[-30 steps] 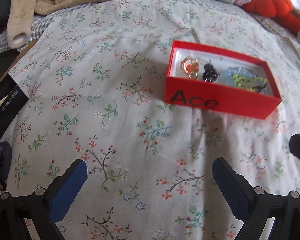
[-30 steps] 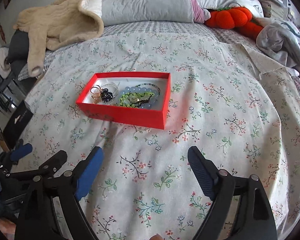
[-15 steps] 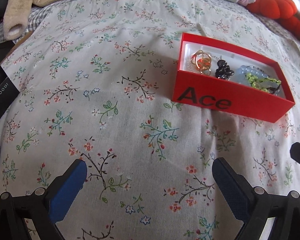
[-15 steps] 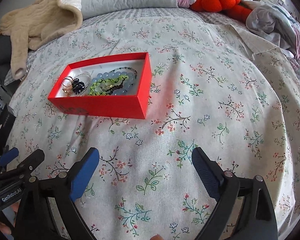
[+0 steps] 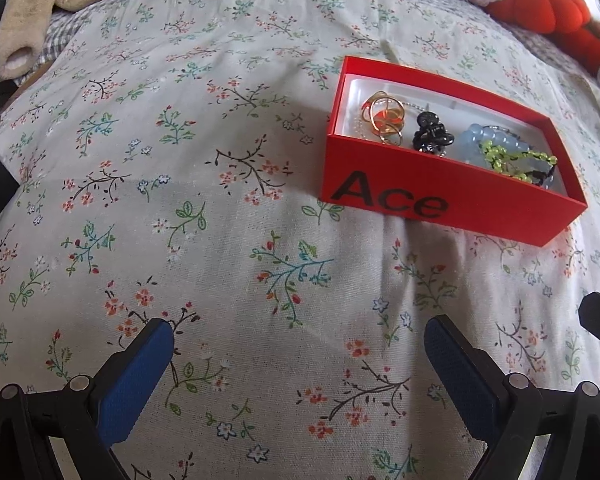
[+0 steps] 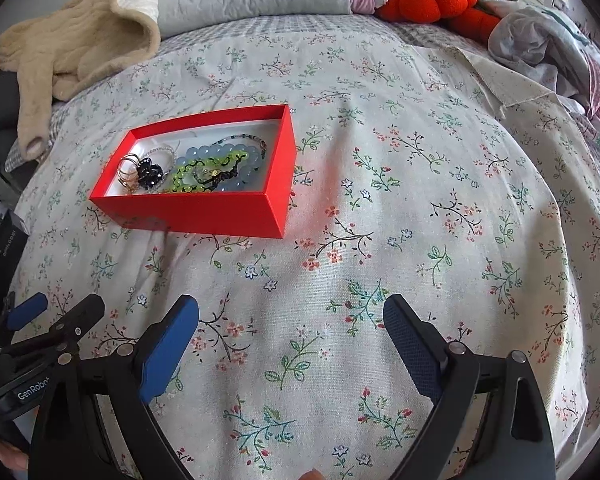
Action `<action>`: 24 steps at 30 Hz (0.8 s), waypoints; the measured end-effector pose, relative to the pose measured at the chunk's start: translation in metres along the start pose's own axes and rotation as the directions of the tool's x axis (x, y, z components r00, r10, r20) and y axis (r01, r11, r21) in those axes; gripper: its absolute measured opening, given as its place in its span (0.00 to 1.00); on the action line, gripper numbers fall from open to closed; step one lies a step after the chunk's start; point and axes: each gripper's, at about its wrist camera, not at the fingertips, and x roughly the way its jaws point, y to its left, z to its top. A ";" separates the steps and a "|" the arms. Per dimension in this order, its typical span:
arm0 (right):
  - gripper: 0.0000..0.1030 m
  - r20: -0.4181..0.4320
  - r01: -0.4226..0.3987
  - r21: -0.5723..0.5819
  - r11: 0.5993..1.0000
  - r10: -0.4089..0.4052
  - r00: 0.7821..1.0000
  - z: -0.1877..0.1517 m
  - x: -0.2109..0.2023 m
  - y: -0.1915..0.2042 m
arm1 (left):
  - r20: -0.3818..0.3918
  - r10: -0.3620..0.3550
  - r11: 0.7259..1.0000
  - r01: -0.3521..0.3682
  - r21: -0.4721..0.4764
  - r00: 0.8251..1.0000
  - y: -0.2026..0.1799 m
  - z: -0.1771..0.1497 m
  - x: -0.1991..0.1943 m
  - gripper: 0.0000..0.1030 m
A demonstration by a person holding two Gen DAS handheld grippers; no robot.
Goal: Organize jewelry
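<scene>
All the jewelry in view sits inside the red box [image 6: 196,184], which lies on the flowered bedspread [image 6: 400,208] in the left middle of the right wrist frame and in the upper right of the left wrist frame. Nothing loose shows on the cloth around it, so the gathering looks close to done, and this seems a pause between steps.

Inside the box, the gold wire ring with an orange stone [image 5: 384,118] lies at the left end, a black clip [image 5: 432,134] just beside it, and the blue bead bracelet [image 5: 480,146] with the green bead bracelet [image 5: 512,160] tangled on top of it fills the right end. A thin chain seems to lie behind them, too faint to be sure.

If sorting goes on, the next move probably calls for a reach down over the box rim and a careful pinch on one piece, since the two bracelets would likely lift together.

The left gripper [image 5: 298,344] hovers low over bare cloth at the bottom of its frame, jaws spread wide with nothing between them, and the box is well ahead and to the right. The right gripper [image 6: 292,332] is likewise wide and empty, pointing up the bed with the box ahead to its left
</scene>
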 end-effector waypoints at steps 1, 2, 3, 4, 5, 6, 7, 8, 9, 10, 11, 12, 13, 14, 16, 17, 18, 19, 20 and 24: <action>0.92 0.004 0.003 -0.005 1.000 -0.003 1.000 0.000 -0.001 0.001 | 0.002 -0.001 1.000 0.001 0.001 1.000 0.000 0.000 -0.001 1.00; 0.92 0.006 0.006 -0.011 1.000 -0.006 1.000 0.000 -0.001 0.002 | 0.005 0.000 1.000 0.000 0.000 1.000 0.000 0.000 -0.002 1.00; 0.92 0.007 0.010 -0.016 1.000 -0.010 1.000 -0.001 -0.001 0.003 | 0.007 0.000 1.000 0.000 -0.001 1.000 0.001 0.000 -0.002 1.00; 0.92 0.007 0.012 -0.019 1.000 -0.012 1.000 -0.001 -0.001 0.003 | 0.007 0.001 1.000 -0.001 -0.002 1.000 0.001 0.000 -0.003 1.00; 0.92 0.007 0.013 -0.018 1.000 -0.013 1.000 -0.001 -0.001 0.003 | 0.008 0.001 1.000 -0.001 -0.004 1.000 0.001 0.000 -0.003 1.00; 0.92 0.007 0.013 -0.017 1.000 -0.013 1.000 -0.002 -0.001 0.003 | 0.009 0.001 1.000 -0.001 -0.005 1.000 0.002 0.000 -0.004 1.00; 0.92 0.005 0.014 -0.015 1.000 -0.014 1.000 -0.002 -0.001 0.003 | 0.010 0.001 1.000 -0.001 -0.006 1.000 0.002 0.000 -0.005 1.00; 0.92 0.004 0.015 -0.015 1.000 -0.015 1.000 -0.002 -0.001 0.003 | 0.011 0.002 1.000 -0.002 -0.005 1.000 0.001 0.000 -0.005 1.00; 0.92 0.003 0.015 -0.017 1.000 -0.015 1.000 -0.002 -0.001 0.004 | 0.012 0.002 1.000 -0.002 -0.004 1.000 0.002 0.000 -0.006 1.00; 0.92 0.002 0.015 -0.019 1.000 -0.015 1.000 -0.003 -0.001 0.004 | 0.013 0.002 1.000 -0.002 -0.002 1.000 0.002 -0.001 -0.007 1.00; 0.92 0.003 0.016 -0.022 1.000 -0.016 1.000 -0.003 -0.001 0.005 | 0.015 0.002 1.000 -0.002 -0.001 1.000 0.002 0.000 -0.007 1.00; 0.92 0.005 0.017 -0.023 1.000 -0.017 1.000 -0.003 -0.002 0.006 | 0.016 0.001 1.000 -0.001 0.000 1.000 0.002 -0.001 -0.008 1.00; 0.92 0.007 0.018 -0.025 1.000 -0.018 1.000 -0.004 -0.002 0.007 | 0.017 0.001 1.000 -0.001 -0.001 1.000 0.002 -0.001 -0.009 1.00; 0.92 0.008 0.019 -0.026 0.999 -0.018 1.000 -0.004 -0.002 0.007 | 0.018 0.001 1.000 -0.001 -0.001 1.000 0.002 -0.001 -0.009 1.00; 0.92 0.011 0.021 -0.026 0.999 -0.020 1.000 -0.004 -0.003 0.008 | 0.020 0.001 1.000 -0.001 -0.001 1.000 0.003 -0.002 -0.010 1.00; 0.92 0.012 0.022 -0.026 0.999 -0.022 1.000 -0.004 -0.003 0.008 | 0.020 0.000 1.000 0.000 -0.001 1.000 0.003 -0.002 -0.011 1.00; 0.92 0.011 0.022 -0.027 0.999 -0.022 1.000 -0.004 -0.003 0.008 | 0.021 0.000 1.000 0.000 0.000 1.000 0.003 -0.002 -0.011 1.00; 0.92 0.012 0.024 -0.028 0.999 -0.024 1.000 -0.004 -0.003 0.008 | 0.022 0.000 1.000 0.000 0.000 1.000 0.003 -0.002 -0.012 1.00; 0.92 0.012 0.025 -0.029 0.999 -0.025 1.000 -0.004 -0.003 0.009 | 0.023 -0.001 1.000 0.001 0.001 1.000 0.003 -0.002 -0.013 1.00; 0.92 0.016 0.026 -0.033 0.999 -0.025 1.000 -0.005 -0.004 0.010 | 0.021 0.000 1.000 0.000 -0.001 1.000 0.004 -0.002 -0.013 1.00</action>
